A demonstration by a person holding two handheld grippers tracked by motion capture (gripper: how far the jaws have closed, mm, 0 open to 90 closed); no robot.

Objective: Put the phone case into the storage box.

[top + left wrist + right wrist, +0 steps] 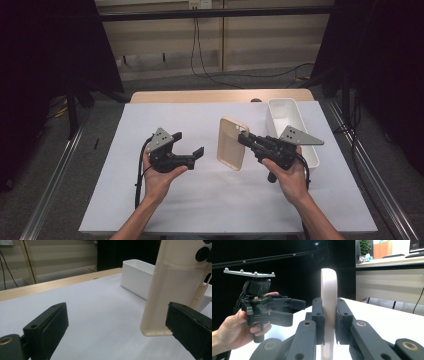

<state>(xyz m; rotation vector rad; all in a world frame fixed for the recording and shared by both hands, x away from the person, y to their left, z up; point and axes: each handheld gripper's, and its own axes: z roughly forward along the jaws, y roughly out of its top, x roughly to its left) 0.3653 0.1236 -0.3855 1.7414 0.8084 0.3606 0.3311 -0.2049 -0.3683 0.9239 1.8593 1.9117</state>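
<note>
On table: one phone case [231,143] clamped in right hand-held gripper [246,138]; left hand-held gripper [192,145] released; one bin [280,107].

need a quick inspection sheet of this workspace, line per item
surface: white sheet on a wooden table, bare apart from the bin.
job's things: beige phone case held off the sheet, tilted, camera cutouts at its top; apart from the bin.
clutter: white bin at the sheet's far right; contents not visible.
grippers: right tool shut on the case's edge; left tool open, nothing between its jaws, case just beyond them.
cables: black cable trails from the left tool; more hang on the far wall.
surroundings: dark curtains both sides, grey floor, metal rails.
</note>
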